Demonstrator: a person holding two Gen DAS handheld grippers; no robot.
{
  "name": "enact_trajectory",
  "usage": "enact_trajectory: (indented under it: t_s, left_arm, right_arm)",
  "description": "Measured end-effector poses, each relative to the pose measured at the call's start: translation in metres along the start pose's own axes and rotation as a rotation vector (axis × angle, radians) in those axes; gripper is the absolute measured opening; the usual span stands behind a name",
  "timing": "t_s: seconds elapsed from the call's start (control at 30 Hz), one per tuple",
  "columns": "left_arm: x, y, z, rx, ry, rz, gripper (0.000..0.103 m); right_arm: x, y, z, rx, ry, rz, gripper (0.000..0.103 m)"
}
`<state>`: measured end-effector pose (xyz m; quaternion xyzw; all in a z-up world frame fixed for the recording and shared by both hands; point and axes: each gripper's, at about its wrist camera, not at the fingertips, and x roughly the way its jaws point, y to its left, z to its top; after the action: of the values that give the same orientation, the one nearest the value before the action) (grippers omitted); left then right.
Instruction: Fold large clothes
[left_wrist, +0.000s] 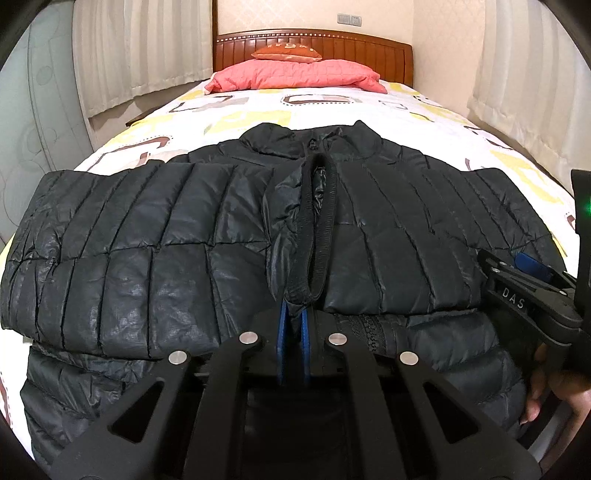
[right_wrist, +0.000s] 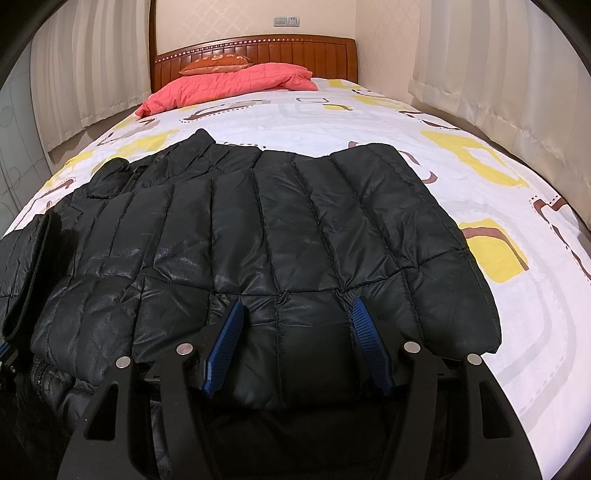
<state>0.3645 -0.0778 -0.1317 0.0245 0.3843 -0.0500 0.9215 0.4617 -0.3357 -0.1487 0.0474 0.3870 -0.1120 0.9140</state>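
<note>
A black puffer jacket (left_wrist: 184, 236) lies face up across the bed, zip (left_wrist: 369, 328) toward me and both sleeves folded over its chest. My left gripper (left_wrist: 293, 317) is shut on the ribbed cuff (left_wrist: 314, 229) of one sleeve, which is pinched between the blue pads (left_wrist: 281, 332). In the right wrist view my right gripper (right_wrist: 295, 325) holds its blue pads (right_wrist: 225, 339) wide apart, pressing on the thick near edge of the other folded sleeve (right_wrist: 295, 229). Puffed fabric fills the gap between them. The right gripper (left_wrist: 517, 280) also shows at the jacket's right edge, with a hand (left_wrist: 554, 391) behind it.
The bed has a white sheet (right_wrist: 424, 122) with yellow and brown shapes. A pink pillow (left_wrist: 295, 75) and an orange cushion (left_wrist: 286, 51) lie against the wooden headboard (left_wrist: 369, 48). Curtains (right_wrist: 498, 55) hang along both sides. Bare sheet lies beyond the collar (left_wrist: 306, 136).
</note>
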Motion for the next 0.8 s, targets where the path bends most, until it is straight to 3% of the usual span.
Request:
enact_trajectory:
  t_s: [0.13, 0.17, 0.2, 0.27, 0.57, 0.8]
  left_arm:
    - [-0.002, 0.004, 0.002, -0.034, 0.001, -0.011, 0.020]
    - [-0.004, 0.005, 0.001, -0.044, -0.001, -0.005, 0.030]
    - [-0.006, 0.006, 0.001, -0.050, -0.003, -0.014, 0.051]
    - [-0.016, 0.008, 0.000, -0.063, -0.024, -0.039, 0.069]
    - [-0.048, 0.025, -0.015, -0.079, -0.037, -0.059, 0.069]
    - [-0.079, 0.074, -0.036, -0.162, -0.044, -0.041, 0.069]
  right_arm:
    - [0.001, -0.001, 0.001, 0.001, 0.002, 0.002, 0.062]
    - [0.000, 0.000, 0.001, 0.000, 0.003, 0.001, 0.062]
    - [0.000, 0.000, 0.001, 0.000, 0.004, 0.000, 0.063]
    - [-0.001, 0.001, 0.001, -0.001, 0.004, 0.000, 0.066]
    - [-0.034, 0.006, -0.005, -0.020, -0.028, -0.017, 0.071]
    - [-0.066, 0.023, -0.013, -0.040, -0.040, 0.018, 0.071]
